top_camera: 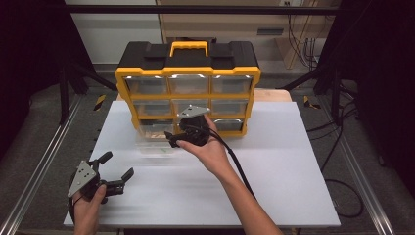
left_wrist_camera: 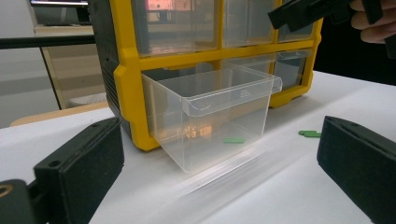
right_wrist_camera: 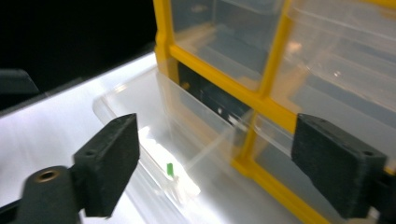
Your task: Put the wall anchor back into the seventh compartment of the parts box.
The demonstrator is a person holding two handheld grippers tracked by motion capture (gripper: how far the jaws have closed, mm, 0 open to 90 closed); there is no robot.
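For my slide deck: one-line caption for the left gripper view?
Clear drawer pulled out of yellow organizer, seen between open hand-held gripper jaws.

Lighting's pretty uneven here. From the high view the white table (top_camera: 274, 161) is bright and evenly lit from above, while the sides of the room drop into near black. Resolution is low and everything looks a bit soft. The clear drawer (left_wrist_camera: 212, 116) has streaky motion blur under it in the left gripper view, plus a warm reflection inside. In the right gripper view the drawer (right_wrist_camera: 159, 140) has blown-out glare, the organizer (right_wrist_camera: 261, 70) is soft, and the 2 jaws up close are out of focus.
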